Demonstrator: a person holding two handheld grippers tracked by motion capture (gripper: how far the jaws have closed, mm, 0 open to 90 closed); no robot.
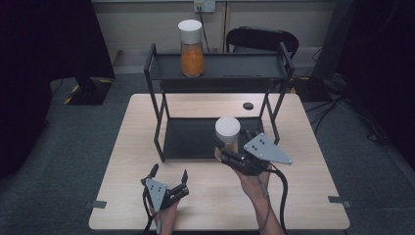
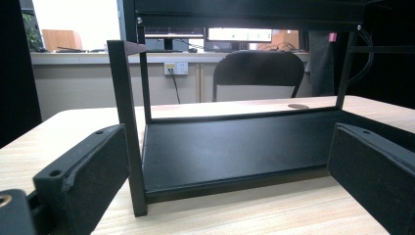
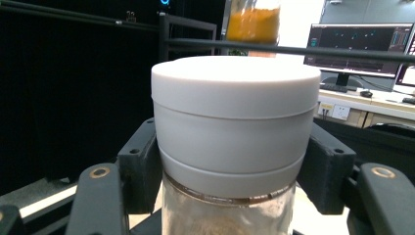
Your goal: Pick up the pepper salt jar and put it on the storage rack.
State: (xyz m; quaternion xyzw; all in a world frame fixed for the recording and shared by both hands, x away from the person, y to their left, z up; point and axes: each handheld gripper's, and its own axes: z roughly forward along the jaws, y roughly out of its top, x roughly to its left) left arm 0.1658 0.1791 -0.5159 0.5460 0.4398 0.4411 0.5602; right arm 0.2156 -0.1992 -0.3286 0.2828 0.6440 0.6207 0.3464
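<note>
While the right claw (image 1: 226, 152) clamps it, the jar (image 1: 227, 135) stands upright, white lid up

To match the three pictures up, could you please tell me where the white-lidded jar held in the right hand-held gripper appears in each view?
High view: the held jar is at centre, in front of the black shelf rack, in the right hand-held gripper.
Left gripper view: not in it.
Right gripper view: the jar is at centre, clamped between the jaws.
Shared landmark: the rack.
</note>
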